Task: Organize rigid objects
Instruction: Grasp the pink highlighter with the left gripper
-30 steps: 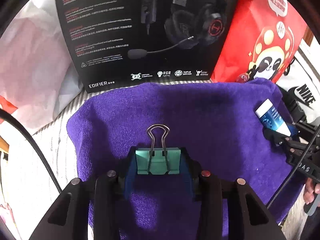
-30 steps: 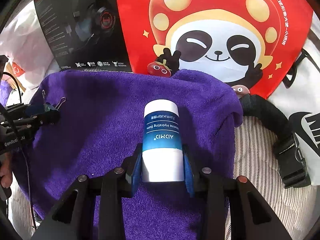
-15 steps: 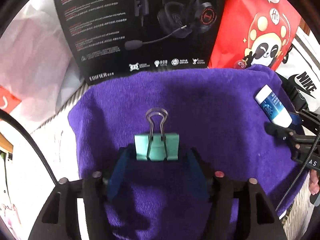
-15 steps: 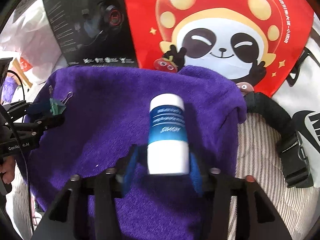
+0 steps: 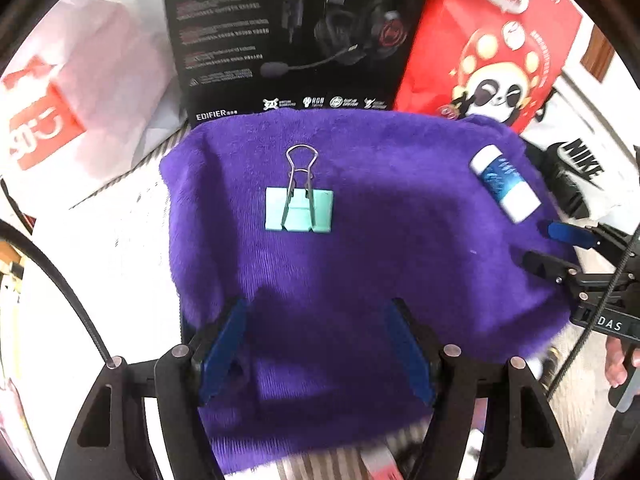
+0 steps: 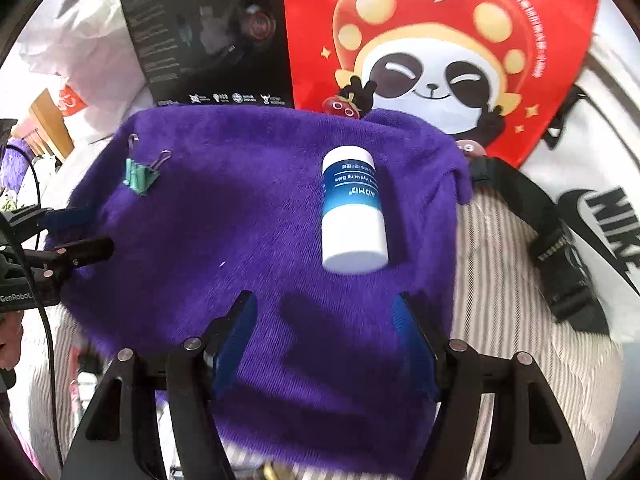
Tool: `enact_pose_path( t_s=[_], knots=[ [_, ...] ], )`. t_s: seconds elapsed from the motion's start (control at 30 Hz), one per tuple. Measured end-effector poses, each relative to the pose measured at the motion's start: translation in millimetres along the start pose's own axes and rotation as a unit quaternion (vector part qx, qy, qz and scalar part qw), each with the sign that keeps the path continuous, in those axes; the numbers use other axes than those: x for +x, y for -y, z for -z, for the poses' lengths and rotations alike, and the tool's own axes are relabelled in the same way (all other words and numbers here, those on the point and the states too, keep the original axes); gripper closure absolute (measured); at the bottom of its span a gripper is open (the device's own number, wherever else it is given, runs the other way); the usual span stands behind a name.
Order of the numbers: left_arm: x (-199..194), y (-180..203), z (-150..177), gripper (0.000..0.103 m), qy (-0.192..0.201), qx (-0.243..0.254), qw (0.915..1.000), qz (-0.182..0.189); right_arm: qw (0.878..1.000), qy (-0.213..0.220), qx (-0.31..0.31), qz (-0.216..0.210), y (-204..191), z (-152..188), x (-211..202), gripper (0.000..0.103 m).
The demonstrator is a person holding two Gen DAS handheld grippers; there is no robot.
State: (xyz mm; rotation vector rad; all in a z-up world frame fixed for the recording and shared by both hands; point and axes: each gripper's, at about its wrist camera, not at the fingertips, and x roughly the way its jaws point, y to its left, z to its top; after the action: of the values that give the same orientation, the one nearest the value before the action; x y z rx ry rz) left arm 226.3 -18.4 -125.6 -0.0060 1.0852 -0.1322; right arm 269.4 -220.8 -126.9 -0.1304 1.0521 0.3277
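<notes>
Both items lie on the purple towel [image 5: 360,260], each clear of any grip.

Left gripper [image 5: 320,344]: fingers spread wide apart, holding nothing. The green binder clip [image 5: 299,215] lies flat straight ahead of the gap, well apart from the tips, its wire handles pointing away toward the black headset box [image 5: 288,32]. Its long axis runs across the fingers' line.

Right gripper [image 6: 326,340]: fingers likewise spread, empty. The white and blue bottle [image 6: 352,208] lies on its side ahead of the gap, slightly right of centre, long axis running roughly along the fingers' line, flat base toward the camera, rounded cap toward the red panda bag [image 6: 440,48].

Proximity: each gripper is nearer its own item; the clip belongs to the left side, the bottle to the right.

View differences: the right wrist view shows the clip's side profile at the towel's far left, with one wire handle raised off the towel, which the left view does not reveal. The left wrist view shows the bottle near the towel's right edge, just ahead of the right gripper's tips.

Judgement: both placements appear complete; the likely next move is withdrawal or a new pick.
</notes>
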Motion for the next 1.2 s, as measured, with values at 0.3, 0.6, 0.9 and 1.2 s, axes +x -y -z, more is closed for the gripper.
enact_pose_path(
  t_s=[0.3, 0.6, 0.9, 1.2],
  knots=[
    [-63, -2, 33, 0.033, 0.035, 0.008, 0.9993, 0.003, 0.997, 0.022, 0.069, 0.0, 10, 30, -58, 0.033],
    [-79, 2, 74, 0.033, 0.038, 0.007, 0.9992, 0.011, 0.995, 0.03, 0.1, -0.004, 11, 77, -103, 0.033],
    [-55, 3, 113, 0.032, 0.01, 0.01, 0.9994, -0.033, 0.991, 0.027, 0.13, -0.009, 8, 130, -127, 0.033],
    [-40, 20, 111, 0.033, 0.014, 0.018, 0.9989, -0.04, 0.993, 0.011, 0.119, -0.014, -6, 155, -127, 0.033]
  ],
)
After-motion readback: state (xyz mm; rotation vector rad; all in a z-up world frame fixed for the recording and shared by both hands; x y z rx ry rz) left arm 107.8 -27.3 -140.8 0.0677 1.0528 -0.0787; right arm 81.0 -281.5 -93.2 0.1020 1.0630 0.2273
